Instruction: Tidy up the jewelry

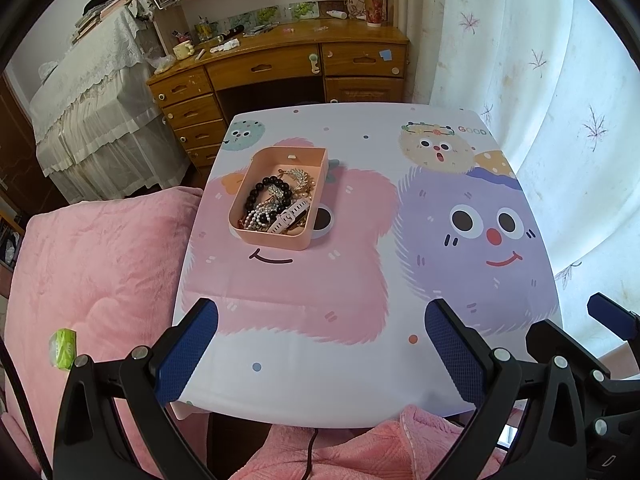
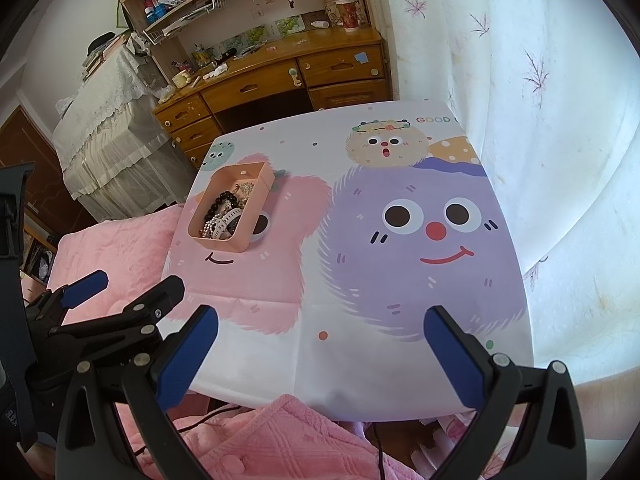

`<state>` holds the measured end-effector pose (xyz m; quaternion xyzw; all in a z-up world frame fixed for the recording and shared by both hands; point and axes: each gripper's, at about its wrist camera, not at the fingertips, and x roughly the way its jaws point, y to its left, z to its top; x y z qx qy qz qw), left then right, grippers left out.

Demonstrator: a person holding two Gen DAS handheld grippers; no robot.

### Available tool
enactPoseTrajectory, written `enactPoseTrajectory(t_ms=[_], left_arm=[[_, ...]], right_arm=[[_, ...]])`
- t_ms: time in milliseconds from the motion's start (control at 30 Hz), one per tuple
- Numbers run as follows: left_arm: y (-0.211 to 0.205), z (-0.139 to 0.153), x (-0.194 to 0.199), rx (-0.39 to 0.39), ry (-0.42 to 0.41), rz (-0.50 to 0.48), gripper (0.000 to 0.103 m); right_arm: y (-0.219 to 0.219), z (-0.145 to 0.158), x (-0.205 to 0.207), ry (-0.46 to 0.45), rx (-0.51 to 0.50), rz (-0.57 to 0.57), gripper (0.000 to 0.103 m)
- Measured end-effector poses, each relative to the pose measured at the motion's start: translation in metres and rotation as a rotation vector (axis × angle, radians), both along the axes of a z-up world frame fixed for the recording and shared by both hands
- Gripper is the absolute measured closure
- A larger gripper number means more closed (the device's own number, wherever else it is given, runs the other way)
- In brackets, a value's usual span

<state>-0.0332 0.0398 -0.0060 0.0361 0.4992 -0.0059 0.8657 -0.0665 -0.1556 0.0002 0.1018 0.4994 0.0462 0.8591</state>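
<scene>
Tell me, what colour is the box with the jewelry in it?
The box is light pink, seen best in the left wrist view.

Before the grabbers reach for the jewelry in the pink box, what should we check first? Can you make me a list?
1. Left gripper open and holding nothing: ok.
2. Right gripper open and holding nothing: ok.
3. Pink box has no lid on, so you can reach in: ok.
4. Box sits flat on the table, away from the edges: ok.
5. Black bead bracelet, pearl strand and white watch lie apart: not ok, they are piled together.
6. Whether the pieces are knotted: cannot tell.
</scene>
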Motion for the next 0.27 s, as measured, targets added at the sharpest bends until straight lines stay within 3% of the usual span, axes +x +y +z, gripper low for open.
enactPoseTrajectory(t_ms=[267], left_arm=[[-0.0001,-0.0029,0.0031,0.003,0.014,-0.003,0.001]], right_arm=[[0.0015,-0.0004,0.0014,0.009,0.0,-0.002,0.0]])
